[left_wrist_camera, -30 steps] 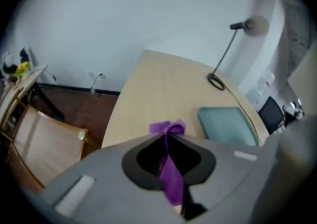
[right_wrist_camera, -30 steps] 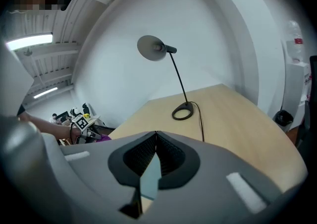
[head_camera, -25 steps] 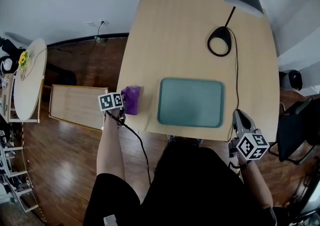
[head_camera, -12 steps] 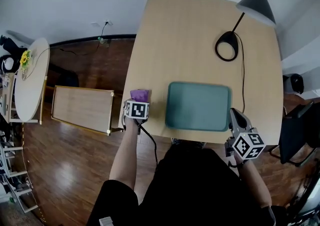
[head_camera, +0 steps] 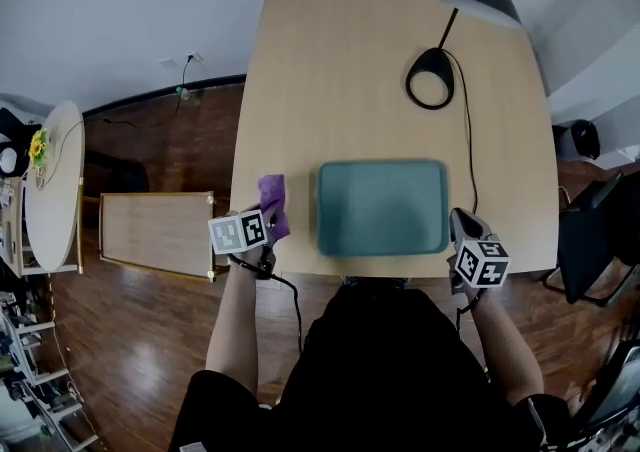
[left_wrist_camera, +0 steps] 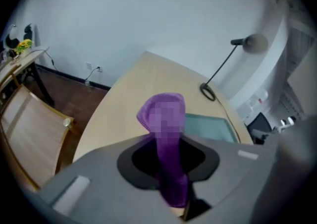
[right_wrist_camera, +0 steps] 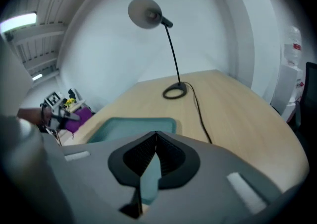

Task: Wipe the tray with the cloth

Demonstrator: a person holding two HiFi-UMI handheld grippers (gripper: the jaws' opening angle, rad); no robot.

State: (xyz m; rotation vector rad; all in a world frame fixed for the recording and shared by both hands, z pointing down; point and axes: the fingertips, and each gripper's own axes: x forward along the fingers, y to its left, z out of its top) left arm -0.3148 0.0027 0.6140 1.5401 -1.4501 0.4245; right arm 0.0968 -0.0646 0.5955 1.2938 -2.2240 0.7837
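The teal tray (head_camera: 382, 208) lies on the near part of the wooden table. The purple cloth (head_camera: 272, 202) is just left of it, pinched in my left gripper (head_camera: 262, 233). In the left gripper view the cloth (left_wrist_camera: 163, 111) stands up from between the jaws of the left gripper (left_wrist_camera: 171, 143), which have just been closing on it, and the tray (left_wrist_camera: 208, 126) lies beyond. My right gripper (head_camera: 458, 220) sits at the tray's near right corner. In its own view the right gripper (right_wrist_camera: 155, 136) has its tips together, with teal showing through the slit behind them and the tray (right_wrist_camera: 129, 124) ahead.
A black desk lamp (head_camera: 430, 78) stands at the far right of the table, and its cable (head_camera: 468, 155) runs down past the tray's right side. On the floor to the left are a low wooden frame (head_camera: 155, 233) and a round side table (head_camera: 50, 170).
The cloth lay on the table beside the left gripper; now the left gripper has it between its jaws, raised off the table. The right gripper has come down closer to the tray's corner.
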